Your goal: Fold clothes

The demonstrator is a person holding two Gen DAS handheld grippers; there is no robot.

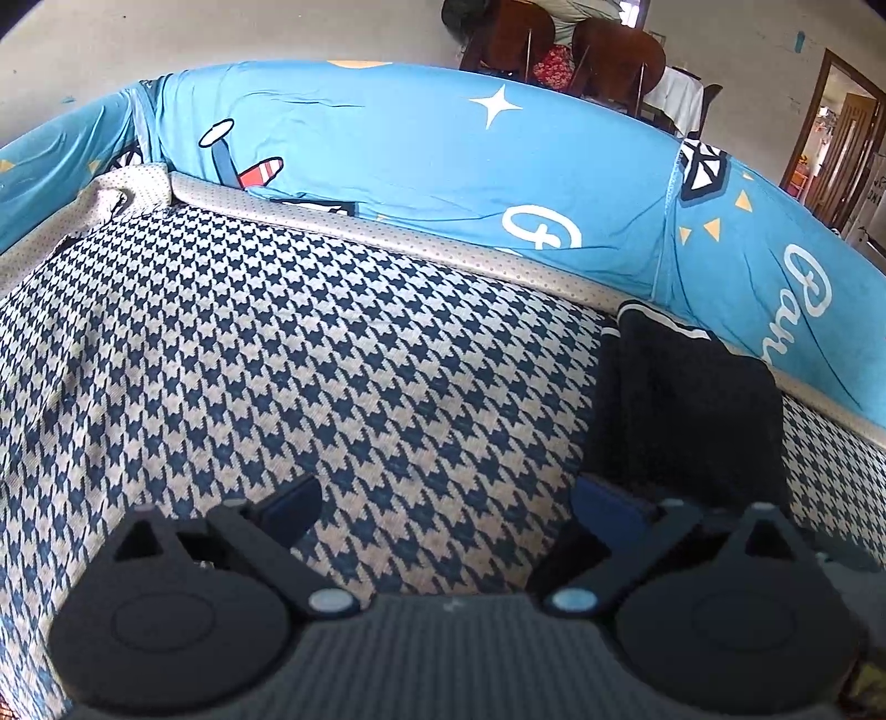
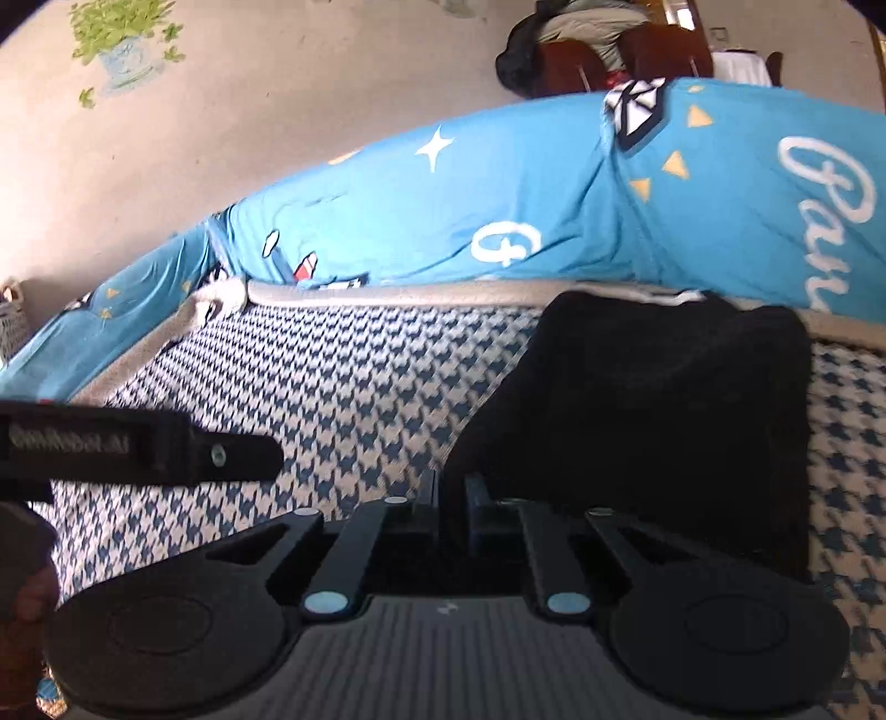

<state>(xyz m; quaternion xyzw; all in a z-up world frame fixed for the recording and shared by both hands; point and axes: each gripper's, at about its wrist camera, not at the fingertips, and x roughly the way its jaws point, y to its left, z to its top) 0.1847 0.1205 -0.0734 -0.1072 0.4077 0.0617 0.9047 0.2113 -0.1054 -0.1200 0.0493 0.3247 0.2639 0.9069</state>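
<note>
A folded black garment [image 1: 692, 404] lies on the houndstooth-patterned surface [image 1: 332, 354], close to its far piped edge. My left gripper [image 1: 448, 504] is open and empty, low over the houndstooth cloth, with the garment by its right finger. In the right wrist view my right gripper [image 2: 453, 493] is shut on the near left corner of the black garment [image 2: 664, 404], which spreads out ahead and to the right. The left gripper's body [image 2: 138, 443] shows at the left of that view.
A blue cartoon-print cushion [image 1: 443, 160] rises as a backrest behind the surface, also in the right wrist view [image 2: 554, 194]. A grey piped border [image 1: 387, 232] runs along the far edge. Brown chairs [image 1: 614, 50] and a doorway [image 1: 841, 138] stand beyond.
</note>
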